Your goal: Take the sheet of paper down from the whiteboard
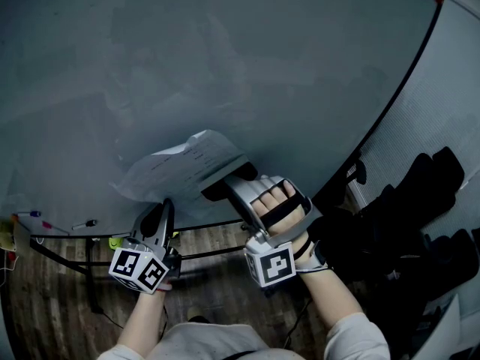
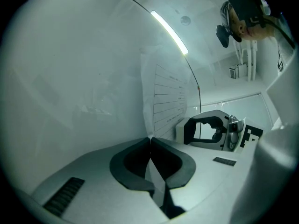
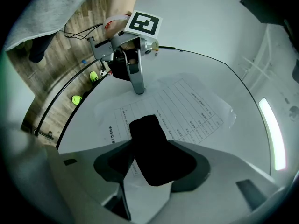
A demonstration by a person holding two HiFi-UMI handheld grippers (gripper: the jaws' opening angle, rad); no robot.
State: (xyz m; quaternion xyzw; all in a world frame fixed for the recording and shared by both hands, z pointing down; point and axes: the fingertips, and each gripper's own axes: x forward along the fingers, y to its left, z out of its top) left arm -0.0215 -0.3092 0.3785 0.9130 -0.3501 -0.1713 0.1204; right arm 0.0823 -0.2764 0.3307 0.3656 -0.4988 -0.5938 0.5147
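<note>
Pinching the sheet of paper (image 2: pixel 164 104), the left gripper (image 2: pixel 150 140) is holding its two jaws pressed together, with the sheet's edge caught in the seam between them. In the left gripper view the paper is rising from that seam towards the upper middle of the frame, printed lines facing right, and the whiteboard (image 2: pixel 79 78) is filling the left half.

In the head view the sheet of paper (image 1: pixel 180 163) is lying on the whiteboard (image 1: pixel 225 51) at frame centre. The left gripper (image 1: pixel 166 205) is meeting its lower edge from below. The right gripper (image 1: pixel 234 180) is coming in from the lower right and reaching over the sheet's right part.

In the right gripper view the right gripper (image 3: pixel 150 144) is standing with its jaws wide, a black block (image 3: pixel 147 129) filling the gap, both pads against its sides. The block is sitting on the face of the sheet of paper (image 3: pixel 187 106), which is spreading past the fingertips towards the upper right of the frame. The left gripper (image 3: pixel 139 90) is touching the sheet's far edge at upper centre.

Marker pens (image 1: pixel 84 223) are lying at the lower left of the head view, just under the board's bottom edge.
</note>
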